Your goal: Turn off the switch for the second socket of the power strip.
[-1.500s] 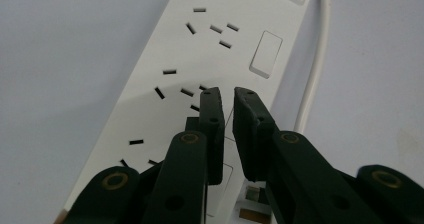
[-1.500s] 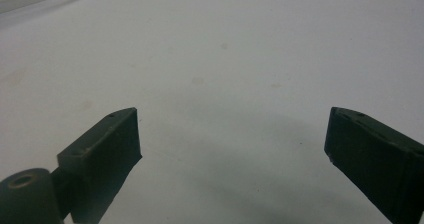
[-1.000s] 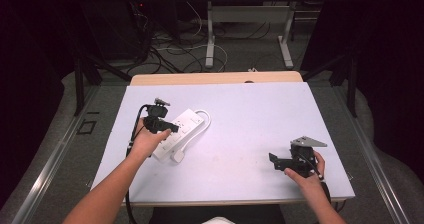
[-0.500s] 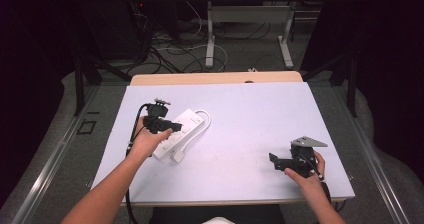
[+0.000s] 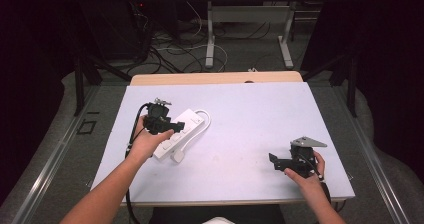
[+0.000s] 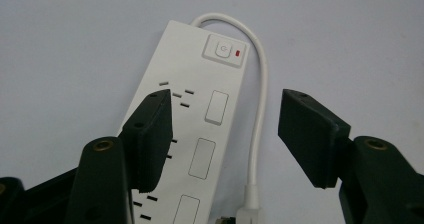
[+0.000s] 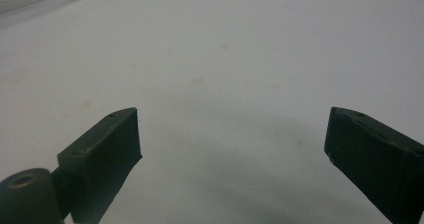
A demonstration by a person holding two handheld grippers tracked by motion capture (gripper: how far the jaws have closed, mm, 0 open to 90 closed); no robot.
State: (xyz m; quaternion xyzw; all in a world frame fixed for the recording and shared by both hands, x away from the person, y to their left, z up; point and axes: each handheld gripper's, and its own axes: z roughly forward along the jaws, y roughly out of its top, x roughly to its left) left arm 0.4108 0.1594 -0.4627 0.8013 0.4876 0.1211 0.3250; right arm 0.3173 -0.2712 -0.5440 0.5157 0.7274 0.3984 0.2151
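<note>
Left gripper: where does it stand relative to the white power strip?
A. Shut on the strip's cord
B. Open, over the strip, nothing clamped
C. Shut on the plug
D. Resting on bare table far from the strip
B: the left gripper has its jaws spread wide above the power strip, with the cord lying free between them.

Black tools [image 5: 172, 125], grey three-cornered plate [image 5: 308, 142], bare forearms.

Left gripper [image 5: 172, 126] jaws spread wide, right gripper [image 5: 274, 160] likewise, well apart.
</note>
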